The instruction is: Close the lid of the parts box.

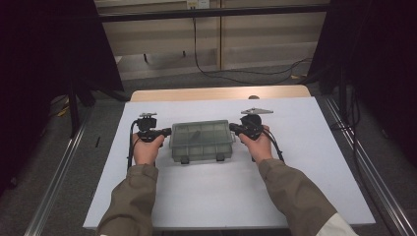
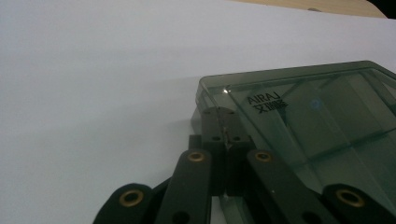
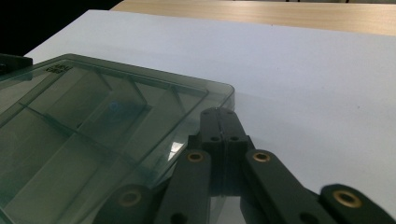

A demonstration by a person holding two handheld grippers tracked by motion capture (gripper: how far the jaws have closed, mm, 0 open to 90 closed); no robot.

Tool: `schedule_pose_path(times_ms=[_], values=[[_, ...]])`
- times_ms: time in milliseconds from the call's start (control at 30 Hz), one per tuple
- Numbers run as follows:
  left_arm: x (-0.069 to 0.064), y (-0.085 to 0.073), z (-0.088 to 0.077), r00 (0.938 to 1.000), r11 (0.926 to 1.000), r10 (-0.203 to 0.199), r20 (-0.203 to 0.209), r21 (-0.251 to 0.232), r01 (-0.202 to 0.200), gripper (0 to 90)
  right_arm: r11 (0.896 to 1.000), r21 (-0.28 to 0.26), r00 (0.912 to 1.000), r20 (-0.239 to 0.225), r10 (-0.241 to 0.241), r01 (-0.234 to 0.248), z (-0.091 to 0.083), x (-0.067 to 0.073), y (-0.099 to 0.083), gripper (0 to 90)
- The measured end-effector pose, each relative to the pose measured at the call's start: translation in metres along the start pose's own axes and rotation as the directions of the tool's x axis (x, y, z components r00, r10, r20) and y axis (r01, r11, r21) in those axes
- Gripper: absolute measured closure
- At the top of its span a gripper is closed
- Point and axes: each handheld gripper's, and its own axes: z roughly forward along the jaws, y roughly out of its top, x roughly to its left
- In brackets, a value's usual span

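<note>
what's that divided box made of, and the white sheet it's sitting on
Box: looks like smoky translucent hard plastic, glossy; its dividers show through the lid, which catches glints.
White sheet: smooth, matte, no glare; could be board or laminate, hard to tell.

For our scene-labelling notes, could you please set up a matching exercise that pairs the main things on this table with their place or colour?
Things:
1. smoky translucent plastic compartment box
2. left hand-held gripper
3. right hand-held gripper
4. white rectangular board

Descriptions:
A. jaws shut, at the box's right end
B. lies flat under everything, covering most of the wooden table top
C. lid closed, two dark latches on its near side
D. jaws shut, at the box's left end

Pairs: 1-C, 2-D, 3-A, 4-B
</note>
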Motion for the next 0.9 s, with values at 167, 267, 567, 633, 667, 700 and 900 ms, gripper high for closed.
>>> schedule_pose_path(times_ms=[167, 267, 567, 633, 667, 700, 900], values=[[0.0001, -0.0009, 0.0000, 1.0000, 1.0000, -0.001, 0.002, 0.002, 0.001, 90.0, 1.000, 0.000, 1.0000, -0.003, -0.004, 0.004, -0.0006, 0.0000, -0.0006, 90.0], [0.0004, -0.0021, 0.0003, 1.0000, 1.0000, -0.004, 0.001, 0.000, 0.004, 90.0, 1.000, 0.001, 1.0000, -0.007, -0.006, 0.006, -0.0009, 0.0002, -0.0013, 90.0], [0.0010, -0.0044, 0.0011, 1.0000, 1.0000, 0.003, 0.003, 0.003, -0.003, 90.0, 1.000, 0.004, 1.0000, -0.007, -0.003, 0.003, -0.0008, 0.0002, -0.0035, 90.0], [0.0011, -0.0045, 0.0011, 1.0000, 1.0000, 0.004, 0.005, 0.006, -0.004, 90.0, 1.000, 0.003, 1.0000, -0.007, 0.000, 0.000, -0.0006, 0.0002, -0.0043, 90.0], [0.0010, -0.0046, 0.0011, 1.0000, 1.0000, 0.005, 0.004, 0.005, -0.005, 90.0, 1.000, 0.002, 1.0000, -0.007, -0.001, 0.001, -0.0006, 0.0001, -0.0045, 90.0], [0.0012, -0.0047, 0.0013, 1.0000, 1.0000, 0.006, 0.005, 0.004, -0.006, 90.0, 1.000, 0.001, 1.0000, -0.007, -0.003, 0.003, -0.0006, 0.0001, -0.0045, 90.0], [0.0013, -0.0061, 0.0020, 0.9999, 0.9999, 0.009, 0.005, 0.012, -0.009, 90.0, 1.000, 0.007, 0.9999, -0.009, -0.013, 0.013, -0.0007, 0.0002, -0.0054, 90.0]])
